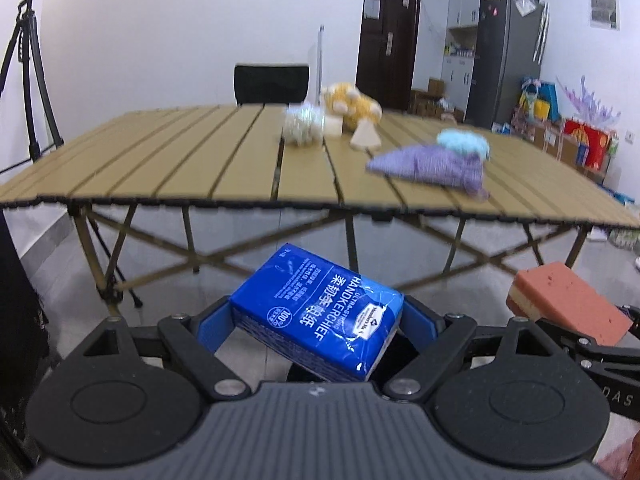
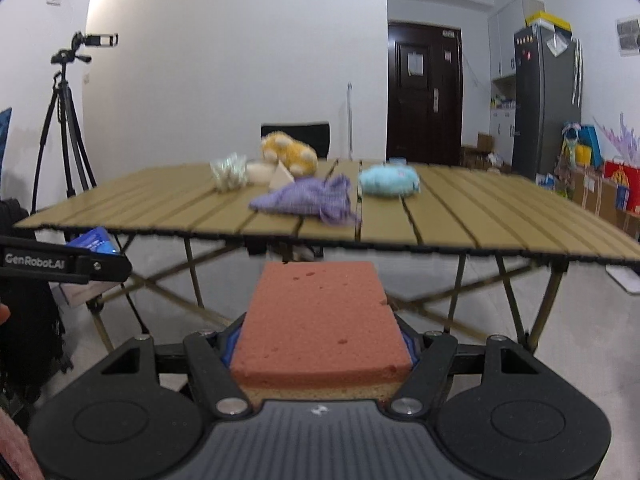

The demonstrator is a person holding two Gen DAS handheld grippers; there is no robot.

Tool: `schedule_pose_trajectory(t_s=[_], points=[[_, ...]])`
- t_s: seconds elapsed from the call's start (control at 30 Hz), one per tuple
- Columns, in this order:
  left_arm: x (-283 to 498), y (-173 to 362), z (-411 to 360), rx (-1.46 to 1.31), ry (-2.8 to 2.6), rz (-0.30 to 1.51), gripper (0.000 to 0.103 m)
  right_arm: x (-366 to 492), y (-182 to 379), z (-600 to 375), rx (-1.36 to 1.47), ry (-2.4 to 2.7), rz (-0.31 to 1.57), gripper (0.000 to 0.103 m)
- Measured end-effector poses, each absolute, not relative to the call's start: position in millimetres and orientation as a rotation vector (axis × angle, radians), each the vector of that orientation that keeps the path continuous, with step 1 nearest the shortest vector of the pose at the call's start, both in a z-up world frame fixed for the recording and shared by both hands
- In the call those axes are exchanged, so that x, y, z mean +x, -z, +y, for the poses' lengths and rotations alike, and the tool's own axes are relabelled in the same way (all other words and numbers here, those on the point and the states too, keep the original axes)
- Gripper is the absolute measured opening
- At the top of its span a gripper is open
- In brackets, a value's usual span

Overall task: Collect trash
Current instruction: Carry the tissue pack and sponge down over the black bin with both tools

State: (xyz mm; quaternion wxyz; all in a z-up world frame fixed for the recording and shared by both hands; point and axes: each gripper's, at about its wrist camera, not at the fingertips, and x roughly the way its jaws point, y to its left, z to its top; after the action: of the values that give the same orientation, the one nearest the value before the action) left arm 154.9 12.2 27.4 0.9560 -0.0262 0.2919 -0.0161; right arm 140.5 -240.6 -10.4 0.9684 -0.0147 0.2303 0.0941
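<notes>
Currently held: blue plastic-wrapped handkerchief tissue pack [image 1: 316, 316], lower centre, clamped in left gripper [image 1: 320, 332]; light, squashy, slippery film.
Right gripper [image 2: 320, 344]: clamped on soft red-topped sponge block [image 2: 320, 320], sides squeezed.

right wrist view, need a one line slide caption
Right claw shut on a pink sponge, facing a slatted folding table with a purple cloth.

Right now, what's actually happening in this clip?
A person is holding a gripper in each hand, both in front of the folding table. The left gripper is clamped on a blue handkerchief pack, the right gripper on a reddish sponge. Still on the table: a purple cloth, a light blue plush, a yellow plush and a crumpled clear wrapper.
</notes>
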Motion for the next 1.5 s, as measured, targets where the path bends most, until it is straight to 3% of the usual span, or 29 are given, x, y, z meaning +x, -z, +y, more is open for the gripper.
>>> schedule_pose_trajectory(t_s=[0.8,1.5], points=[[138.6,54.9,12.6,0.054,0.01,0.855,0.088,136.5,93.1,-236.8,-0.118,-0.123,0.76,0.069],[182.7,70.1,3.0,0.015,-0.017,1.024,0.088,157.6,125.4,-257.3,-0.073,-0.045,0.88,0.069]])
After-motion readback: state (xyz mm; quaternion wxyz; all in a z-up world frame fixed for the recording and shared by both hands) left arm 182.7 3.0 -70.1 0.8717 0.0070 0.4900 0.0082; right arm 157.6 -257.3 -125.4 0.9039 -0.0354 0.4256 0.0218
